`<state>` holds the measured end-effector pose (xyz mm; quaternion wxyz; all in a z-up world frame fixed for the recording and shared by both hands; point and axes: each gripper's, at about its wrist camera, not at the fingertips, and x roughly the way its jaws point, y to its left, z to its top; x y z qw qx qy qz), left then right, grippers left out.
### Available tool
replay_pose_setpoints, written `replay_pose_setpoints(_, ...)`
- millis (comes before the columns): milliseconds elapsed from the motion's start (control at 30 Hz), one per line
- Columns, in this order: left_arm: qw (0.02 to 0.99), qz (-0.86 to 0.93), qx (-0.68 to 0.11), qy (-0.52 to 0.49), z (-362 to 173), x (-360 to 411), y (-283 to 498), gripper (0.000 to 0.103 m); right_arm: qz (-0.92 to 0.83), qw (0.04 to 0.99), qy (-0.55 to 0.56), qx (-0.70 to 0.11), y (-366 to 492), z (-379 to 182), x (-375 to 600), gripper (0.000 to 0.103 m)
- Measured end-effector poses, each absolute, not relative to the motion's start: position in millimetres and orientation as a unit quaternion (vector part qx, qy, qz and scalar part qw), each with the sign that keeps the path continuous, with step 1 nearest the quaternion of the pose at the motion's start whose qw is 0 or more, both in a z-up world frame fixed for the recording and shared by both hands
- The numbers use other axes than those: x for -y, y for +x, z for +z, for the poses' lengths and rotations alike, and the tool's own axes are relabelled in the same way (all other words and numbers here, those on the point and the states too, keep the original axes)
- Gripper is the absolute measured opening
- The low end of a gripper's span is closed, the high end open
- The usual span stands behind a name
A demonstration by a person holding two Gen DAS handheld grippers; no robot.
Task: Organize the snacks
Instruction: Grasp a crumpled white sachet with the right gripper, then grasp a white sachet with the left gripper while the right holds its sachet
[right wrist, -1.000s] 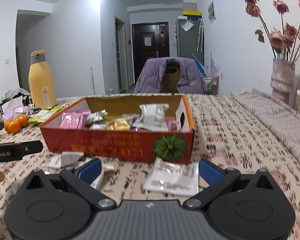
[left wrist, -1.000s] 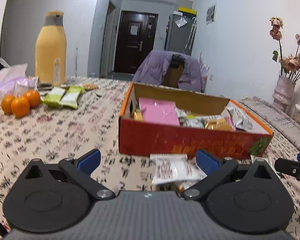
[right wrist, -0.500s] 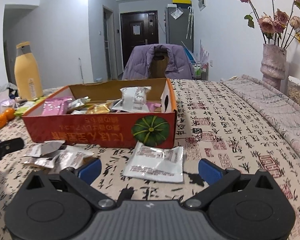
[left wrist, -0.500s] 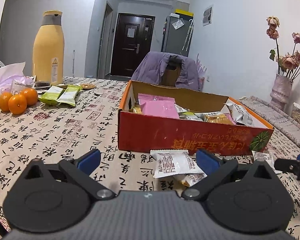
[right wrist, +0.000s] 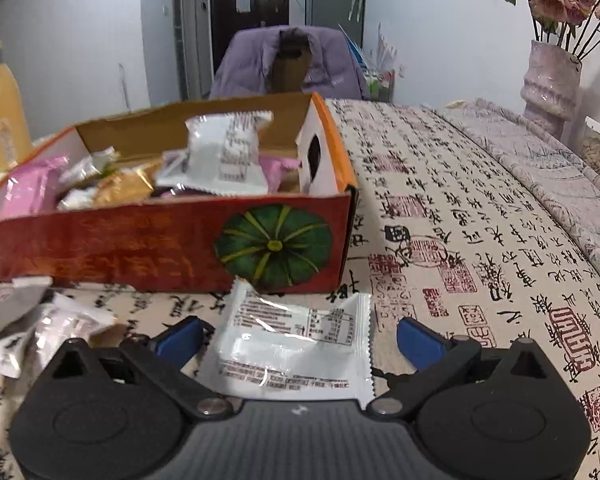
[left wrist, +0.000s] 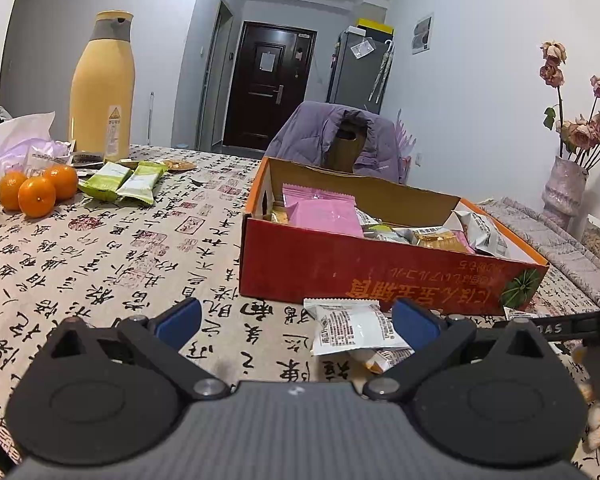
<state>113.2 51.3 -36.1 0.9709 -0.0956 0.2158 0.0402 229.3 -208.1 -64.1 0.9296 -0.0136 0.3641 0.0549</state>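
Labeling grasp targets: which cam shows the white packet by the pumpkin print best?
Right wrist. The white snack packet lies flat, label up, between the open right gripper fingers, just in front of the red box. Left wrist shows only one small corner of it below the box's pumpkin end.

Both of your grippers, jaws spread wide, held low and level

Your left gripper (left wrist: 296,318) shows its two blue fingertips (left wrist: 180,318) far apart with nothing between them; your right gripper (right wrist: 298,336) is spread just as wide, its blue fingertips (right wrist: 418,340) either side of the gap, and its black body enters the left wrist view at the right edge
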Motion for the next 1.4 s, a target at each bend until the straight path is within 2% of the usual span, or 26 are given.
replay_pose_setpoints(467, 0.971, 0.038, -0.215, -0.099, -36.3, -52.3, 112.2, 0.103, 0.065, 0.93, -0.008, -0.361, 225.3, -65.4, 211.1, 0.103)
replay_pose_setpoints(567, 0.971, 0.038, -0.215, -0.099, -36.3, -52.2, 112.5, 0.103, 0.071, 0.932, -0.01, -0.355, 220.1, -63.8, 210.6, 0.092)
replay_pose_setpoints(633, 0.971, 0.038, -0.215, -0.099, -36.3, -52.5, 112.4, 0.103, 0.079, 0.934, -0.011, -0.349, 215.8, -61.5, 209.7, 0.077)
replay_pose_setpoints(733, 0.971, 0.039, -0.215, -0.099, -36.3, -52.7, 112.4, 0.103, 0.089, 0.935, -0.008, -0.344, 209.3, -59.2, 210.2, 0.066)
replay_pose_setpoints(800, 0.971, 0.04, -0.214, -0.1, -36.6, -52.7, 111.9, 0.103, 0.093, 0.936, -0.008, -0.34, 204.7, -58.0, 210.9, 0.059)
replay_pose_setpoints(933, 0.971, 0.04, -0.214, -0.101, -36.7, -52.7, 111.9, 0.103, 0.107, 0.939, -0.008, -0.327, 194.5, -55.5, 210.0, 0.055)
replay_pose_setpoints(1167, 0.971, 0.041, -0.215, -0.099, -37.1, -52.0, 112.4, 0.103, 0.115, 0.957, -0.017, -0.266, 164.7, -44.2, 203.2, 0.054)
replay_pose_setpoints(1400, 0.971, 0.045, -0.218, -0.091, -37.5, -49.4, 112.6, 0.103, 0.121, 0.963, -0.017, -0.24, 153.6, -44.3, 201.4, 0.055)
